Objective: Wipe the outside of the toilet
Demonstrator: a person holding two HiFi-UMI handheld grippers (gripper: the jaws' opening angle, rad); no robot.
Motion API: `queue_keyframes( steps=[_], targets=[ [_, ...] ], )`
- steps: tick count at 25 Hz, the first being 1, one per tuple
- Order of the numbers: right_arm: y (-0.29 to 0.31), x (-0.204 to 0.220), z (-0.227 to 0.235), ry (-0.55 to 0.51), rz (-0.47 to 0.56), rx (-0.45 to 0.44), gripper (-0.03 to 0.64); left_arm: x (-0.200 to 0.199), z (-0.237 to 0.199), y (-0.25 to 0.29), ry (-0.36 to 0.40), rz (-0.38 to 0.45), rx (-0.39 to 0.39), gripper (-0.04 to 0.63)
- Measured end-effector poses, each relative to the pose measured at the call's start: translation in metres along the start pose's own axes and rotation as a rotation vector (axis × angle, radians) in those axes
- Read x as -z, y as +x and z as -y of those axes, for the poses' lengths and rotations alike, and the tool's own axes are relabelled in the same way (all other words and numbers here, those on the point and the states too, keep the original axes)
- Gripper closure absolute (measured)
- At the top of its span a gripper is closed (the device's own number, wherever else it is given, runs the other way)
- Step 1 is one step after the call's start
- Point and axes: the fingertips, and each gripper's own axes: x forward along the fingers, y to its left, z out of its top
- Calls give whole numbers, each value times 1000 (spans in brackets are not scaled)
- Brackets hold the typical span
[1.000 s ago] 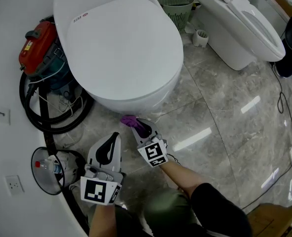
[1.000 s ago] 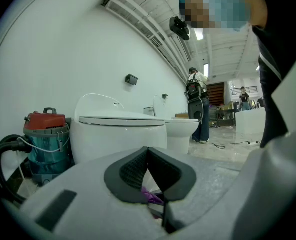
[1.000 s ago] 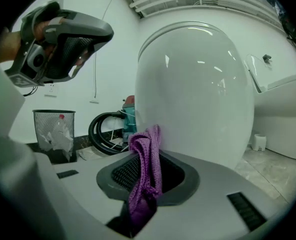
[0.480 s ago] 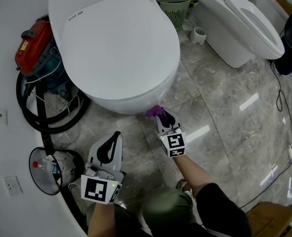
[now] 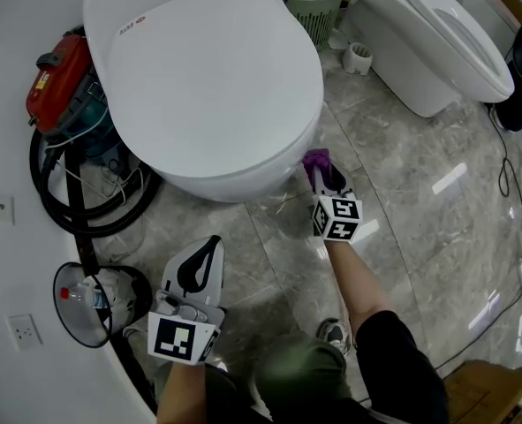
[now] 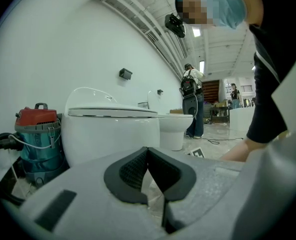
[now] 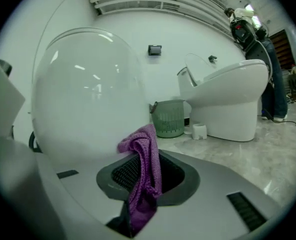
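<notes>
Grey marble floor [image 5: 419,201], glossy, running up to a curved white wall along its left edge. White toilet [image 5: 208,87] at that left edge, lid down, bowl bulging toward the middle of the floor. Second white toilet [image 5: 428,42] at the far right corner, well apart from the first. Red and teal vacuum cleaner [image 5: 62,82] wedged between the wall and the first toilet's left side, black hose [image 5: 93,223] looped on the floor beside it. Green slatted basket [image 5: 312,5] at the far edge, between the two toilets.

Right gripper [image 5: 322,177] low at the front right flank of the near bowl, jaws clamped on a purple cloth [image 5: 315,159]. Cloth bunched above the jaws and right up at the bowl's outer wall; actual contact not certain.

Left gripper [image 5: 209,247] near the bottom edge of the floor, short of the bowl, jaws pressed together at the tips with nothing between them.
</notes>
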Motion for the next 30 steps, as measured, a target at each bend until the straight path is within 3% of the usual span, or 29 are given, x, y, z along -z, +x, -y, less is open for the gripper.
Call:
queue_keyframes(
  steps=[6, 19, 25, 30],
  targets=[
    [4, -24, 29, 44, 31, 53, 535, 0, -2, 0, -8, -1, -2, 594],
    [-38, 6, 8, 210, -43, 71, 535, 2, -13, -4, -34, -12, -5, 594],
    [-85, -28, -13, 251, -34, 66, 535, -11, -35, -32, -89, 2, -31, 594],
    [-128, -66, -33, 233, -49, 74, 535, -21, -48, -65, -99, -43, -71, 594]
  ],
)
